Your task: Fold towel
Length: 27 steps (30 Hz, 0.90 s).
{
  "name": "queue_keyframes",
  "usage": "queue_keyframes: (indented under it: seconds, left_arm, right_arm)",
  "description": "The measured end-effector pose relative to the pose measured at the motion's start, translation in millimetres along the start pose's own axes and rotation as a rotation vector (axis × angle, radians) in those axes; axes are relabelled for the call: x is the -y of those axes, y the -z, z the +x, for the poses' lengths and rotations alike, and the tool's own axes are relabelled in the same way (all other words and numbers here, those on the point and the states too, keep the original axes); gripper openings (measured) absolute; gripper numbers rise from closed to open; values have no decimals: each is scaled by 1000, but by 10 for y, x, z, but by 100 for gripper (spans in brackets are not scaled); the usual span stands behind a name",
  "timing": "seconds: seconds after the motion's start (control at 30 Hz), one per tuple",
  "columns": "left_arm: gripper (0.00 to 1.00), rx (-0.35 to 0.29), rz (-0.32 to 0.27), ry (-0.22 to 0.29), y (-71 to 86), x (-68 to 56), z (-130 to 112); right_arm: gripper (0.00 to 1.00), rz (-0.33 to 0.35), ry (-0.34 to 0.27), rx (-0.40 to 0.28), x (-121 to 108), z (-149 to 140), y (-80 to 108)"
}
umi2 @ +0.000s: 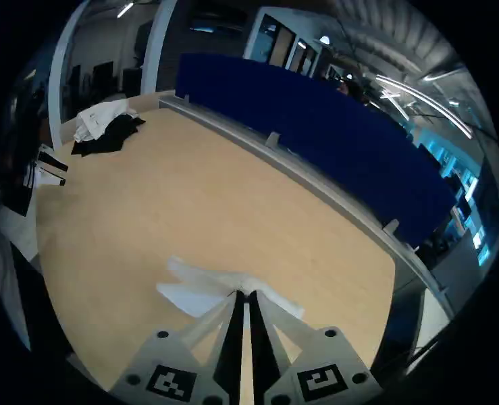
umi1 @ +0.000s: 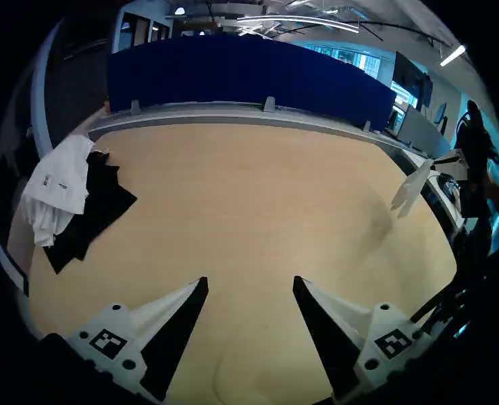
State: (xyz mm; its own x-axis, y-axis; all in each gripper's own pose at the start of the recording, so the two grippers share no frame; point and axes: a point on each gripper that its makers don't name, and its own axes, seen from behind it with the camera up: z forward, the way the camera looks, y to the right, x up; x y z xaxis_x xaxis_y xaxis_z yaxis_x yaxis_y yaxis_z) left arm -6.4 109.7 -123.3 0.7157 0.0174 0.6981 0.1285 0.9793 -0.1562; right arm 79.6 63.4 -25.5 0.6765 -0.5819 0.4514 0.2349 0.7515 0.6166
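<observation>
Table (umi1: 263, 196): pale wood-grain top, smooth and matt. The curved far edge is trimmed with a grey rail. Behind the rail a dark blue partition (umi1: 249, 74) is seen, flat and fabric-like.

Towel (umi2: 198, 287): white, thin and soft. In the right gripper view it is gathered into a creased, pointed bunch, with folds fanned out to the left of the fingertips. In the left gripper view it is seen as a limp white strip drooping at the table's right edge. Whether it rests on the tabletop cannot be told.

Right gripper (umi2: 246, 293): white plastic fingers with black inner faces; square black-and-white markers are fixed on the bases. The jaws are drawn to a narrow slit, and a fold of the towel is pinched between the tips.

Left gripper (umi1: 249, 283): same build. The fingers are spread wide, with bare tabletop seen in the gap. It is held over the near edge of the table, well apart from the towel.

Far left corner of the table: a crumpled white cloth (umi1: 57, 185) is laid partly over a black cloth (umi1: 97, 209), which lies flat with an angular outline. Both are well apart from the towel and from both grippers.
</observation>
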Motion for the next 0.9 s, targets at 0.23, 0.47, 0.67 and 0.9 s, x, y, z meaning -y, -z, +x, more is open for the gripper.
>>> queue_keyframes:
  seconds: [0.23, 0.47, 0.67, 0.9]
  left_arm:
    - [93, 11, 6, -3, -26, -57, 16]
    - [93, 14, 16, -5, -29, -76, 30]
    - [93, 14, 20, -6, -12, -89, 50]
    - [93, 15, 23, -8, -6, -112, 41]
  right_arm:
    - [5, 3, 19, 38, -275, -240, 3]
    - [5, 19, 21, 71, -373, -435, -29]
    - [5, 28, 25, 100, -399, -621, 1]
    - [5, 26, 20, 158, -446, -989, 101]
